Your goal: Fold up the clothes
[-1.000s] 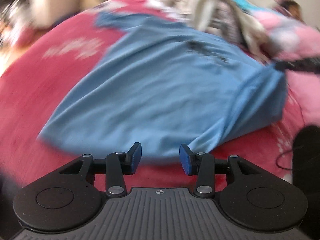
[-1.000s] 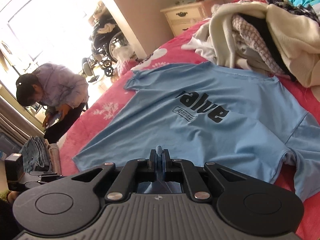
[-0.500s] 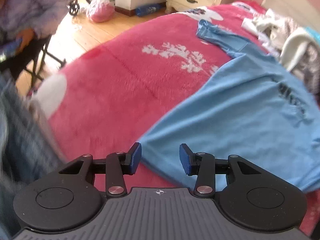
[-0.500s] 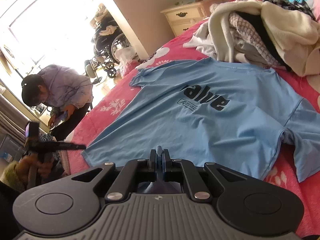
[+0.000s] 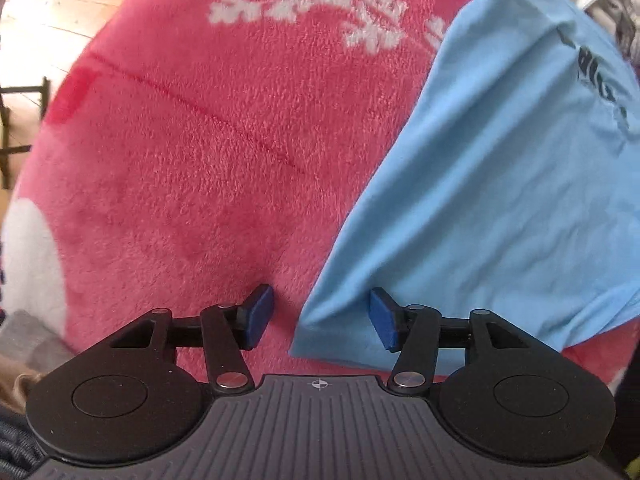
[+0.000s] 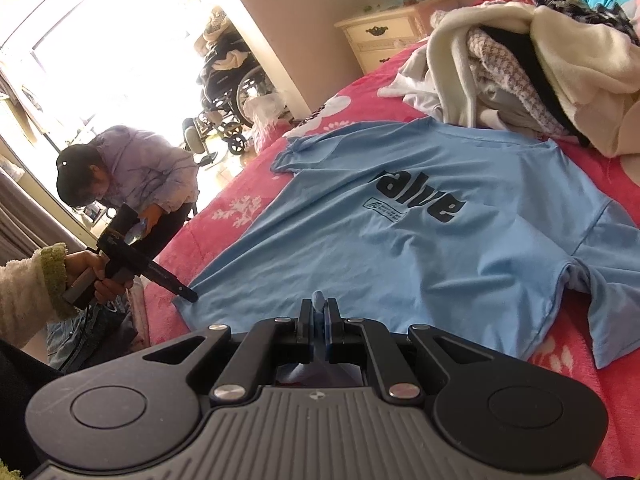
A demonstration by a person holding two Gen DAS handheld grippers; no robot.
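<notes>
A light blue T-shirt (image 6: 420,232) with black lettering lies spread flat on a red fleece blanket (image 5: 192,152). My right gripper (image 6: 319,322) is shut on the shirt's near hem, a fold of blue cloth pinched between its pads. My left gripper (image 5: 320,318) is open, down at the blanket, with the shirt's bottom corner (image 5: 320,332) between its blue pads (image 5: 260,314). In the right wrist view the left gripper (image 6: 188,294) shows as a black tool in a hand, its tip at that same corner.
A heap of unfolded clothes (image 6: 520,68) lies behind the shirt. A cream dresser (image 6: 388,32) stands by the wall. A person in a lilac jacket (image 6: 140,172) sits beside the bed, with a wheelchair (image 6: 228,92) behind. Wooden floor (image 5: 36,20) shows past the blanket's left edge.
My left gripper has swung left across the shirt and dropped down to its bottom corner, still open. The right gripper keeps its hold on the hem, and the shirt lies flatter.
</notes>
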